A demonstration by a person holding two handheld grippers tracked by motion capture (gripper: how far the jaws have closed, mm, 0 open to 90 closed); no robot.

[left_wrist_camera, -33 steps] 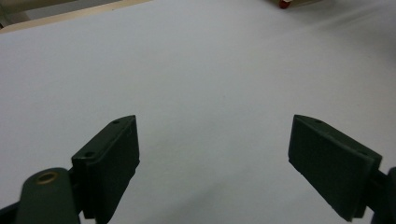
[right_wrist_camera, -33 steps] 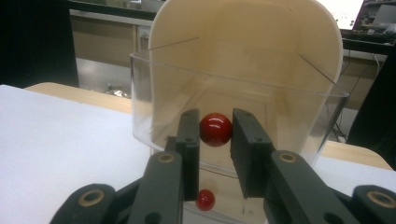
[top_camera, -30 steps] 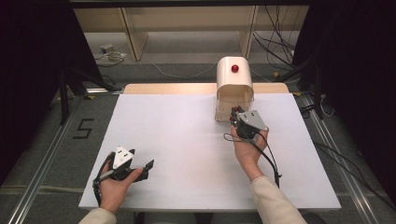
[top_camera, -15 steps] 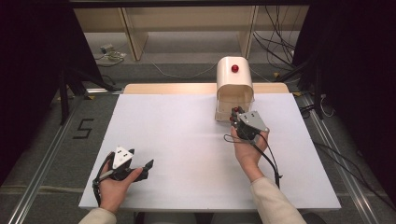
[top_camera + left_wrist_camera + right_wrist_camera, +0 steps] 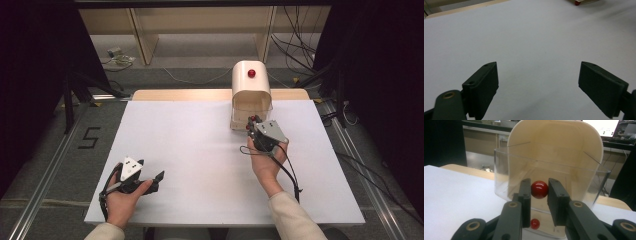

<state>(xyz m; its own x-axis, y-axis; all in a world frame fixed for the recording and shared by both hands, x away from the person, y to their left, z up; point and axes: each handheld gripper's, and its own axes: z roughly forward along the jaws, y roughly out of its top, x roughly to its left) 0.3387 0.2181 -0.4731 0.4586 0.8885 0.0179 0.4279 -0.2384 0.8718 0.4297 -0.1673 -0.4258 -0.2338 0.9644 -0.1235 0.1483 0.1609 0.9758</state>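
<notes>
White tabletop point(image 5: 190, 150) stretches wide, bearing near its far edge, right of centre, a cream dome-backed bin with a clear plastic front tray point(image 5: 554, 177). At that tray's front wall the right tongs point(image 5: 539, 195) are pinched on a small glossy red ball knob point(image 5: 539, 189); hard, light and likely slippery, it is best gripped across its middle. Another red ball point(image 5: 535, 223) lies below, while the left tongs point(image 5: 539, 87) gape empty near the front left corner.

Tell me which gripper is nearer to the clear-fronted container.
Right. The right gripper is at the container's clear front, jaws closed on its red knob. The left gripper sits open, far off at the table's near left.
</notes>
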